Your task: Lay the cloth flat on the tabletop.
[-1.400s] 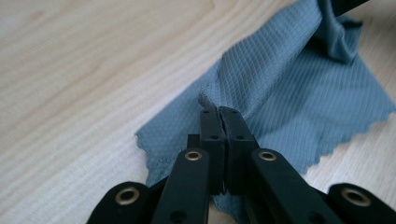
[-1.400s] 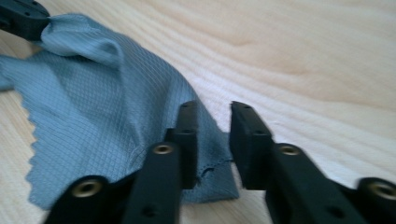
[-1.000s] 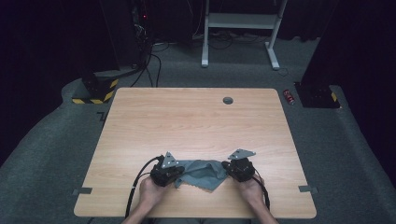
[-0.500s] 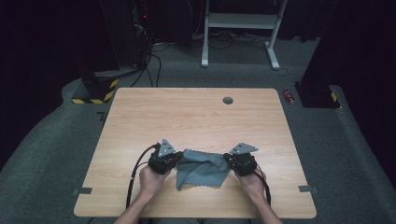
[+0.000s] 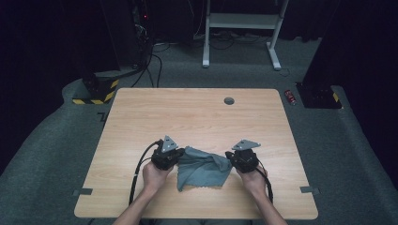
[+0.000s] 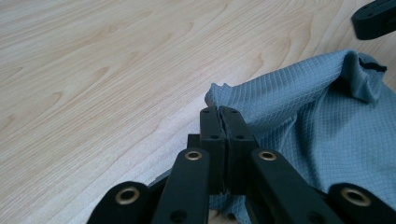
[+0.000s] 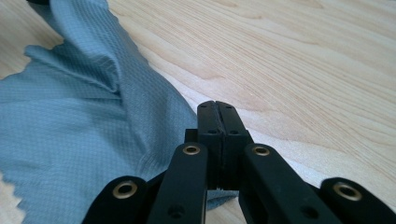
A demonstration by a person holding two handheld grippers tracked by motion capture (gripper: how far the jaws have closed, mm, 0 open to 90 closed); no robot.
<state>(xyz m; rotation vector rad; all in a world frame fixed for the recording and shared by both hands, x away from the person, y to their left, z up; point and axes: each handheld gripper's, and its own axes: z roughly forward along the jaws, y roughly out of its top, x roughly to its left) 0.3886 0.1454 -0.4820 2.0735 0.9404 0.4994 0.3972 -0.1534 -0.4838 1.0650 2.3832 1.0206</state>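
— What's carrying everything?
— A light wooden table (image 5: pixel 197 117), with a round grey grommet (image 5: pixel 229 101) near its far edge.
— Anything lying on it?
— A grey-blue cloth (image 5: pixel 202 168) near the near edge, its lower part resting on the wood.

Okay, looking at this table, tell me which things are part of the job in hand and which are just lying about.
In the job:
- blue-grey cloth
- left gripper, shut on the cloth's edge
- right gripper, shut on the opposite edge

Lying about:
- round grey cap set in the table
- small red can on the floor
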